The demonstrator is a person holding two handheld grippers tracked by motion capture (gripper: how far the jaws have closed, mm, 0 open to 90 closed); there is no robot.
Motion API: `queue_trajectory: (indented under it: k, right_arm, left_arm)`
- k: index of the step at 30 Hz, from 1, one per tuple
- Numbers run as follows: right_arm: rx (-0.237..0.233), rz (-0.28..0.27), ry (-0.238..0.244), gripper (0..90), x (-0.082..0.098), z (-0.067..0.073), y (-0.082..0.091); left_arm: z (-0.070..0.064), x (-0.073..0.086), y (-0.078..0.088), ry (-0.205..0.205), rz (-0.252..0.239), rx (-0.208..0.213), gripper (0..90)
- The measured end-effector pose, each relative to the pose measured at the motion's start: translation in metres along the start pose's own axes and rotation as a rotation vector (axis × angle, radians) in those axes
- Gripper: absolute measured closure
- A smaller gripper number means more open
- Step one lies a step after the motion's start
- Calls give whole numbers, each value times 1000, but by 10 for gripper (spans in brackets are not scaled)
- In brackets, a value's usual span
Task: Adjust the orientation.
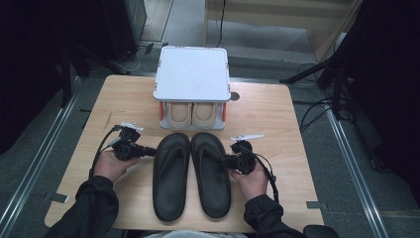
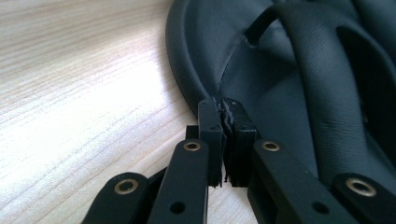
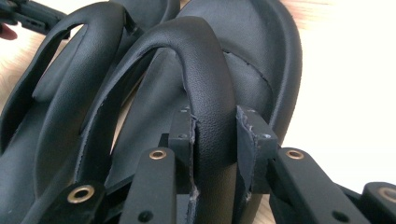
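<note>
Two black flip-flop sandals lie side by side on the wooden table point(image 1: 277, 124), toes pointing away from me. My left gripper point(image 1: 151, 151) rests at the outer rim of the left sandal point(image 1: 171, 178). In the left gripper view its jaws point(image 2: 223, 105) stand shut with the pads together, tips touching the sandal's edge point(image 2: 187, 70), and nothing shows between them. My right gripper point(image 1: 225, 159) reaches in from the right over the right sandal point(image 1: 212, 178). In the right gripper view it point(image 3: 215, 116) is shut on that sandal's strap point(image 3: 205, 70), with the left sandal point(image 3: 60, 93) beyond.
A small white-topped rack point(image 1: 192, 74) with orange legs stands at the table's far middle. A pair of beige slippers point(image 1: 191, 114) sits under its top. A dark round hole point(image 1: 234, 95) marks the table beside it. Bare wood lies to the left and right of the sandals.
</note>
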State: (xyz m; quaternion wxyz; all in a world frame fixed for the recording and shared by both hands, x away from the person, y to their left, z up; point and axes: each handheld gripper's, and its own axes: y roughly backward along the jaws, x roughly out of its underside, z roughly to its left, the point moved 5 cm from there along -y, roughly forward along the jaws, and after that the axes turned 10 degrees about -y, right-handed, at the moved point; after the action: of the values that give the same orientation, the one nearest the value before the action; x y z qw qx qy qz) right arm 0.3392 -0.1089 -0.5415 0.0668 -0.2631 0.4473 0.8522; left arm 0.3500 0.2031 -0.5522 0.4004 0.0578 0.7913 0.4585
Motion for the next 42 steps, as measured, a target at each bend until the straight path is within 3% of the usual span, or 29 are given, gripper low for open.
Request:
queue_trajectory:
  k: [6,17,20,28,33,38,42]
  right_arm:
    - [-9,-2,7,700,0,0,-1]
    - [-27,-5,11,694,-2,-3,-2]
    - [-25,-14,12,694,-3,-4,-3]
    - [-25,-36,18,685,-7,-8,-5]
    - [-22,-67,19,603,-10,-8,0]
    - [-20,-116,18,576,-13,-5,13]
    - [-24,-157,39,552,-14,4,24]
  left_arm:
    - [-4,0,-2,-28,16,-6,889]
    - [-17,1,-6,-57,43,56,893]
    - [-21,1,-7,-73,49,54,892]
    - [-25,0,-6,-65,50,64,858]
    - [-24,-5,3,-49,-12,60,828]
    - [-21,-7,12,-19,-44,57,775]
    - [-22,-9,17,-25,-59,52,711]
